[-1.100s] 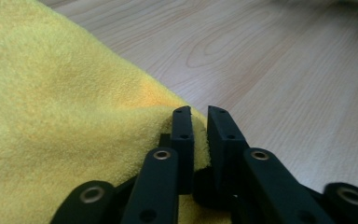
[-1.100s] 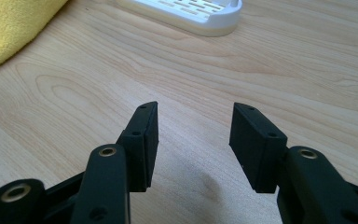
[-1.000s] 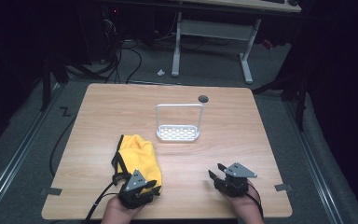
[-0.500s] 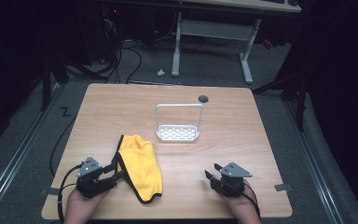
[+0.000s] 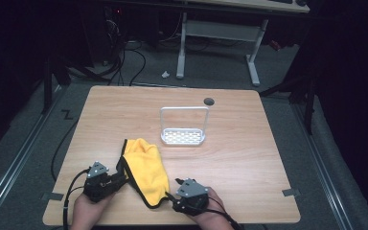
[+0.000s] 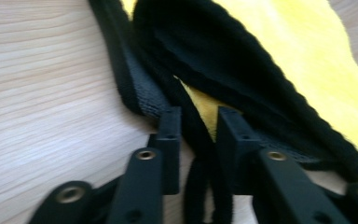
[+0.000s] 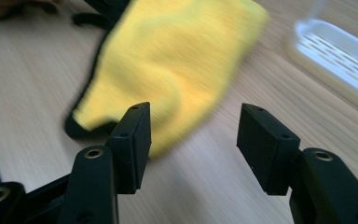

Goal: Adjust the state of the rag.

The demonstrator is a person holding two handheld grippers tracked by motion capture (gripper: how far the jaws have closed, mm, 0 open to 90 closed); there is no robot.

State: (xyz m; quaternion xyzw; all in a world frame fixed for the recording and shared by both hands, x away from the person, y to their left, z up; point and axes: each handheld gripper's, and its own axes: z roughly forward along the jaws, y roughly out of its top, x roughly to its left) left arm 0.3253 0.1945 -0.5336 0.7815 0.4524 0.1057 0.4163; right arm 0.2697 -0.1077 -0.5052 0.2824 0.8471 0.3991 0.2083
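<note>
Cloth: yellow cloth [image 5: 146, 168] w/ black edging, lies crumpled on tabletop [image 5: 249, 158], front-left of centre, between the two grippers.
Black strap: black strap [image 6: 135, 84] runs along cloth's left edge – seen close in left gripper view, partly under the dark hem.
L gripper: left gripper [image 6: 198, 135] at cloth's left edge, low on tabletop; fingers [image 6: 170, 135] nearly together, narrow gap, black edging running between them. Can't tell if they actually pinch it – view blurred.
R gripper: right gripper [image 7: 193, 135] at cloth's near-right corner; fingers [image 7: 135, 140] wide apart, nothing between them. Left finger sits just in front of cloth's black-edged corner, bare wood in the gap.
Hands: person's hands come in from bottom edge in high view, one on each gripper.
Rack: white wire-handled tray [image 5: 183, 136] stands upright beyond cloth, near mid-table, apart from it; its slotted base shows top right in right gripper view.
Tabletop extras: small dark round hole [image 5: 209, 101] near far edge, behind tray.
</note>
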